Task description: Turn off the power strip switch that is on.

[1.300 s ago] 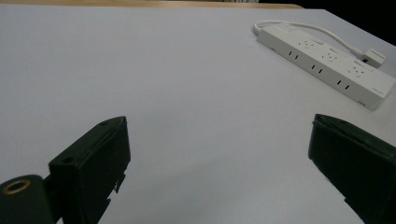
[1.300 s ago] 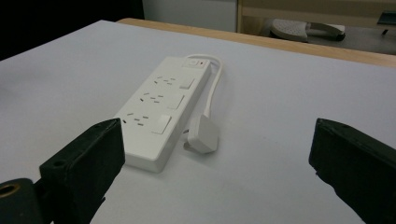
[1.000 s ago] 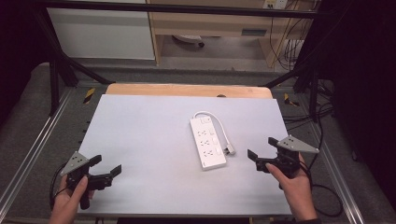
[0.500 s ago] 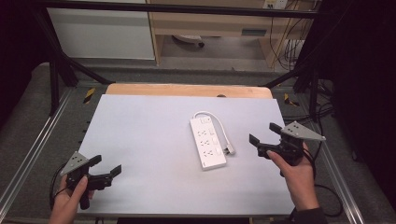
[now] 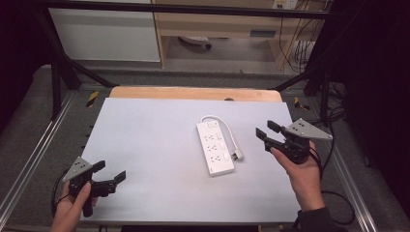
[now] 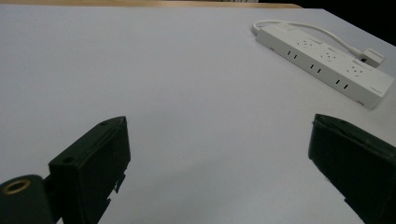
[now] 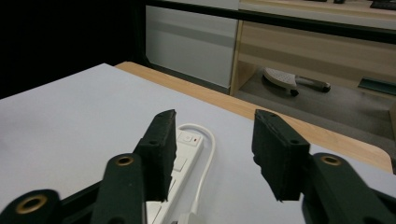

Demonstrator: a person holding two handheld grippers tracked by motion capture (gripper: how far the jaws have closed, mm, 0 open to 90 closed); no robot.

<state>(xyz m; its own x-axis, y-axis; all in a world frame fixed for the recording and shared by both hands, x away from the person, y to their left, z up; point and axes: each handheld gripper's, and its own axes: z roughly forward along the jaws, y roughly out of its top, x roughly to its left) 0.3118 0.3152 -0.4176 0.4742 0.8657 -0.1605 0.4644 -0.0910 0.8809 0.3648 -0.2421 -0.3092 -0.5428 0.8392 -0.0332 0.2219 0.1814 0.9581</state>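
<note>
Your left gripper (image 5: 110, 175) is sitting with its jaws spread wide, nothing between them. In the left gripper view the two black jaws are rising from the bottom corners with bare white table surface (image 6: 187, 93) showing in the gap. Your left hand (image 5: 72, 208) is gripping the handle just behind those jaws, and the grey three-cornered plate (image 5: 77, 167) is riding on top. Well ahead of these jaws and off to their right side, the white power strip (image 6: 327, 63) is lying flat, well apart from them.

Your right gripper (image 5: 266, 133) is also holding its jaws apart, a moderate gap, and it's gripping nothing. In the right gripper view the power strip (image 7: 180, 158) is showing just beyond and below the jaws, partly behind the left-hand jaw, with its switch end pointing away from you. Its white cord (image 7: 205, 154) is looping out from that far end and running back through the gap between the jaws. I can't tell from these views how high the jaws are sitting above the table. In the high view these jaws are pointing toward the strip's cord side, near it but not touching. The plug (image 5: 237, 155) is lying just beside the strip's long edge, on the side facing these jaws. Your right hand (image 5: 302, 174) is wrapping the handle behind them.

Beyond the strip, the wooden edge (image 7: 289, 126) of the table is running across.
</note>
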